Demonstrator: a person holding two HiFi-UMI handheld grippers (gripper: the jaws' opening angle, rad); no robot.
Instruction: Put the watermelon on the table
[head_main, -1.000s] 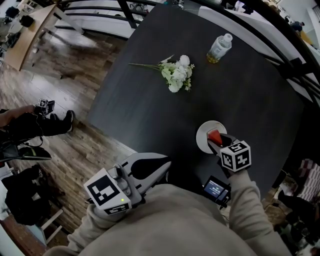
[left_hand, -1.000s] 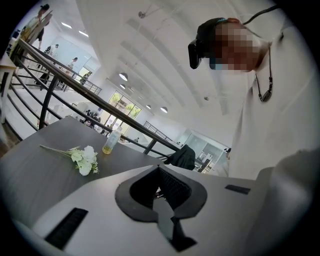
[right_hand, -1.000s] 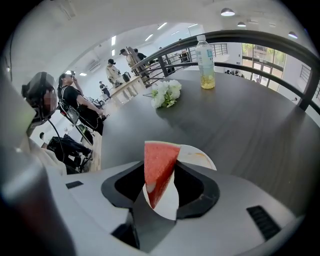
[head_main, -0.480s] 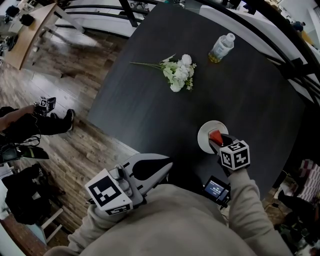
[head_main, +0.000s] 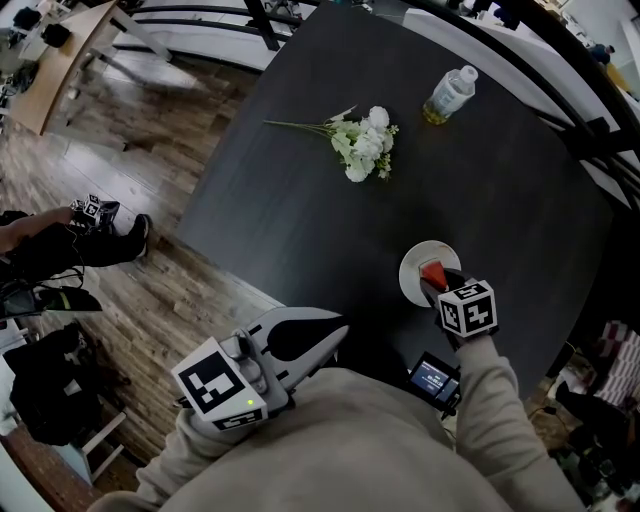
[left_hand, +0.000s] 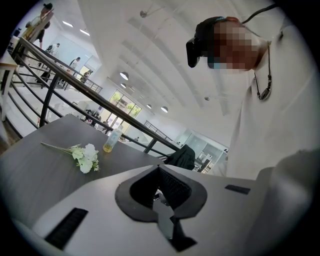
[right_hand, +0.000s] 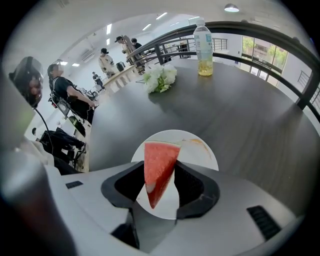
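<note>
While the right gripper (head_main: 434, 283) points steeply down over the white plate (head_main: 412, 262), its jaws clamp a red watermelon slice (head_main: 431, 272) above the plate's near half. Whether the slice touches the plate cannot be told. The left gripper (head_main: 336, 331) lies nearly level, well to the left of the plate at the near edge of the dark table (head_main: 300, 200), its jaws together with nothing between them. The right gripper view supplies detail that the head view lacks: the slice stands rind-edge away from the camera, point toward it, both pads against its flat sides, and an orange smear marks the plate's far right part. Only the head view shows a small lit screen (head_main: 433, 377) on the near side of the plate. White flowers (head_main: 362, 145) and a bottle (head_main: 447, 95) lie well beyond the plate.
</note>
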